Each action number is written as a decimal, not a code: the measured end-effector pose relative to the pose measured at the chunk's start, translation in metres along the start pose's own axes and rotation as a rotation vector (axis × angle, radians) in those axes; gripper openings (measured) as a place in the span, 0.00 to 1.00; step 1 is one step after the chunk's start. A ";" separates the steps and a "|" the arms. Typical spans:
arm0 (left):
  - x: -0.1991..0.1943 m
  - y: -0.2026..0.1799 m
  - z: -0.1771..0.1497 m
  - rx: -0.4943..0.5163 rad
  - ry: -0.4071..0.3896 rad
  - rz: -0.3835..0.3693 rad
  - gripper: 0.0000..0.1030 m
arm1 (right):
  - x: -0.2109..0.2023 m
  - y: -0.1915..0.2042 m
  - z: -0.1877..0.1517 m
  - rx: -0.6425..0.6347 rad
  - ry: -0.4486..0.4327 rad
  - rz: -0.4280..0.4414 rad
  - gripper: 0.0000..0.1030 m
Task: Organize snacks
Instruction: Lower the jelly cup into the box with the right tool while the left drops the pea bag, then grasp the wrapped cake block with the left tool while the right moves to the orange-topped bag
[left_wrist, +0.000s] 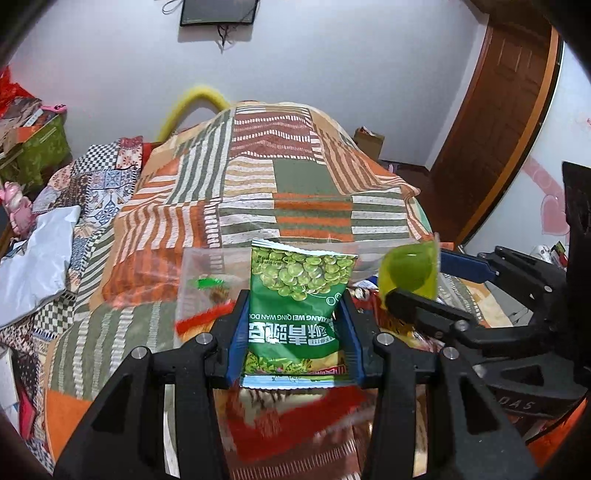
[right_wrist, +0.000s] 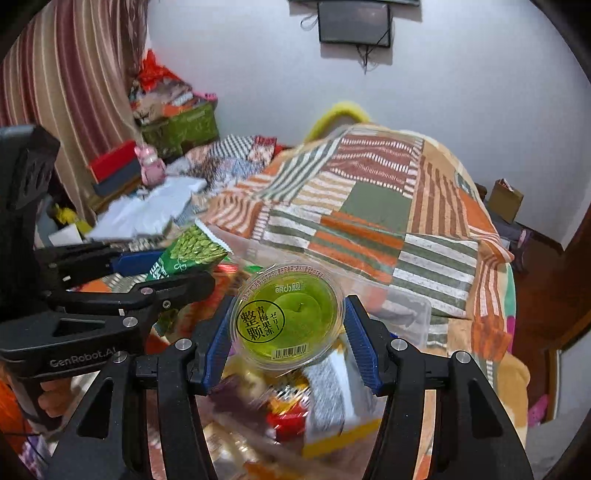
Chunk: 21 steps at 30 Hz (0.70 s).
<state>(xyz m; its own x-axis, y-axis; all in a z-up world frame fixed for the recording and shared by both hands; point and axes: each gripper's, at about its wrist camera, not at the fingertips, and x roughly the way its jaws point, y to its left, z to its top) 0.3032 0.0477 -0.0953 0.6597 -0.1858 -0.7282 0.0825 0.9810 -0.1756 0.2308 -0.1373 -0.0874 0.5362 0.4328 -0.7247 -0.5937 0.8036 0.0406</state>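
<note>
Gripping green pea packet (left_wrist: 295, 295) between left tool (left_wrist: 293, 306), jelly cup (right_wrist: 288, 314) between right tool (right_wrist: 288, 317)

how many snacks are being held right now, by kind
green pea packet: 1, in the left gripper
green plum jelly cup: 1, in the right gripper
total: 2 held
The loose snacks below, around the clear plastic box, are too blurred to count.
</note>
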 end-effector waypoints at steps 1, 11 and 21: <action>0.003 -0.001 0.002 0.011 -0.003 0.002 0.43 | 0.004 -0.001 0.001 -0.004 0.012 0.003 0.53; 0.030 0.010 0.012 0.011 0.057 0.016 0.43 | 0.023 0.004 0.005 -0.082 0.089 0.013 0.54; 0.016 0.003 0.007 0.021 0.053 -0.009 0.52 | 0.008 0.011 0.003 -0.115 0.079 0.000 0.57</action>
<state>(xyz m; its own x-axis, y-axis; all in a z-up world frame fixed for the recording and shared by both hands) 0.3193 0.0480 -0.1022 0.6188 -0.1967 -0.7605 0.1041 0.9801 -0.1689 0.2304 -0.1241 -0.0911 0.4905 0.3955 -0.7765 -0.6609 0.7497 -0.0356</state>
